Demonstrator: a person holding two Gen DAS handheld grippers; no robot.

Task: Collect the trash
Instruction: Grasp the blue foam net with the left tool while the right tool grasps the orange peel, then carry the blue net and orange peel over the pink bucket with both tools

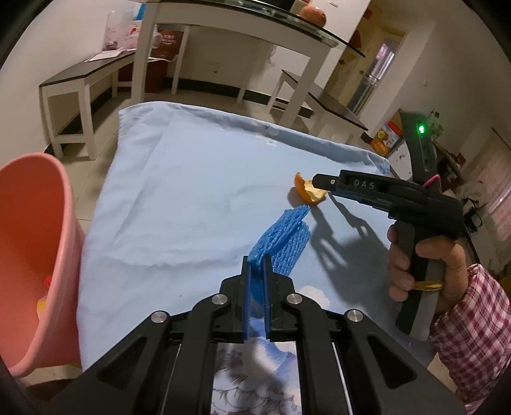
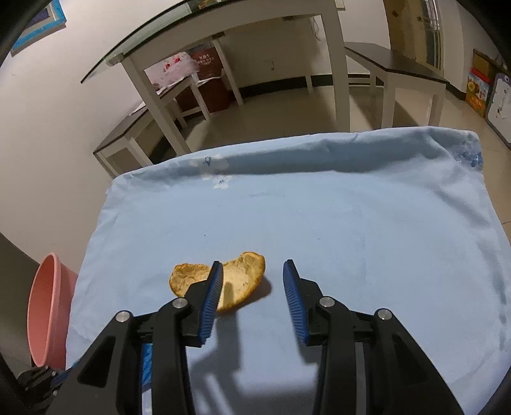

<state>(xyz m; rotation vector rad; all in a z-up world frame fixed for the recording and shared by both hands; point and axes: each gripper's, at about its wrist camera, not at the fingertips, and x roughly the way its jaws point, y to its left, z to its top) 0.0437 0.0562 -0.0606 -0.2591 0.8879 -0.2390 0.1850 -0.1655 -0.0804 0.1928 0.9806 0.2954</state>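
Note:
My left gripper [image 1: 257, 266] is shut on the near end of a blue foam fruit net [image 1: 284, 239], which sticks out ahead over the light blue cloth [image 1: 191, 191]. Just beyond the net lies an orange peel [image 1: 308, 191], and my right gripper [image 1: 316, 182], held by a hand [image 1: 424, 265] in a checked sleeve, reaches it from the right. In the right wrist view the right gripper [image 2: 253, 266] is open. The peel [image 2: 242, 277] lies on the cloth [image 2: 351, 223], partly between the fingers and partly under the left finger [image 2: 212, 287]. Neither pad presses on it.
A pink bucket [image 1: 32, 255] stands on the floor off the cloth's left edge [image 2: 44, 306], with bits of orange and red inside. Behind the cloth are a white-legged glass table [image 1: 223, 19] and dark-topped benches [image 1: 83, 76]. Boxes stand at the far right [image 2: 479, 86].

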